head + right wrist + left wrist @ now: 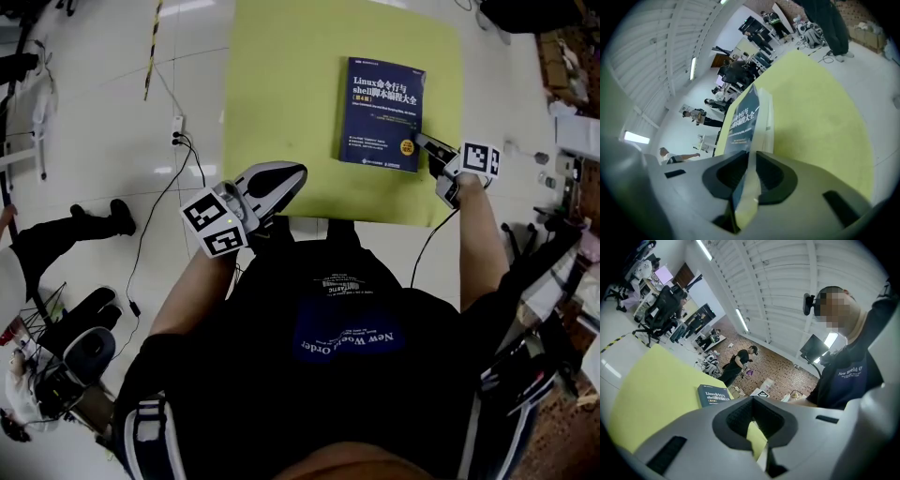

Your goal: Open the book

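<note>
A dark blue book [380, 112] lies closed on the yellow-green table [281, 94], cover up with white print. My right gripper [424, 142] sits at the book's near right corner, pointing down at a slant. In the right gripper view the cover's corner [743, 187] runs between the jaws, which are shut on it, and the rest of the book [743, 119] stretches away beyond. My left gripper [286, 173] hovers level at the table's front edge, left of the book and apart from it. Its jaws [752, 401] meet at the tips with nothing in them; the book [714, 395] shows beyond.
A power strip [177, 129] with cables lies on the white floor left of the table. An office chair [80, 347] stands at the lower left. Shelves and clutter [562, 56] crowd the right side. A person [738, 363] stands far off behind the table.
</note>
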{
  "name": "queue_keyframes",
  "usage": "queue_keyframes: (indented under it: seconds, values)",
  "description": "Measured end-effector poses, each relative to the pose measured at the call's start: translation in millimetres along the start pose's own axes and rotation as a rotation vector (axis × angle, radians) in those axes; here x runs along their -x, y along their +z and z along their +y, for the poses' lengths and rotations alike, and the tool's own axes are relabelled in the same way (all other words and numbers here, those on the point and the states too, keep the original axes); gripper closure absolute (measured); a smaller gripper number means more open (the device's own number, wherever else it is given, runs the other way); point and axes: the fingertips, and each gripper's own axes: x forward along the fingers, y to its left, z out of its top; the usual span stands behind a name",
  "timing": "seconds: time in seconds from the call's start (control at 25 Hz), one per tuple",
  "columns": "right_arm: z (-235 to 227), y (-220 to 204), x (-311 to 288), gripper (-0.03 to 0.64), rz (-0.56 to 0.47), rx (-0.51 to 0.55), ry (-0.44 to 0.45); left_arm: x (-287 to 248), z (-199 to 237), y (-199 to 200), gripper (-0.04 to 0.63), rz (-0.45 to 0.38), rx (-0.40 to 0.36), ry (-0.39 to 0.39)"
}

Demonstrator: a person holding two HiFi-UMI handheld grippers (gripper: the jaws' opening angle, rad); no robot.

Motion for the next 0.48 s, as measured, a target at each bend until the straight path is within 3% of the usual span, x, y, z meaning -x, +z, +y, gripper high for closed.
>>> queue_keyframes:
  seconds: [0.12, 0.24, 0.28, 0.48]
  values:
    - [24, -2, 8, 0.571, 0.009, 0.027, 0.030, 4, 0, -1, 0.591, -0.019, -0.001, 0.005]
    - [77, -2, 7, 0.580, -0.026, -0.037, 0.250, 6, -1, -3, 0.591, -0.035, 0.000, 0.008]
    - [86, -1, 10, 0.581, -0.030, -0.032, 0.267, 6, -2, -4, 0.591, -0.041, -0.001, 0.009]
    - [145, 14, 5, 0.583, -0.002, 0.134, 0.321, 14, 0, -5, 0.591, -0.078, 0.004, 0.025]
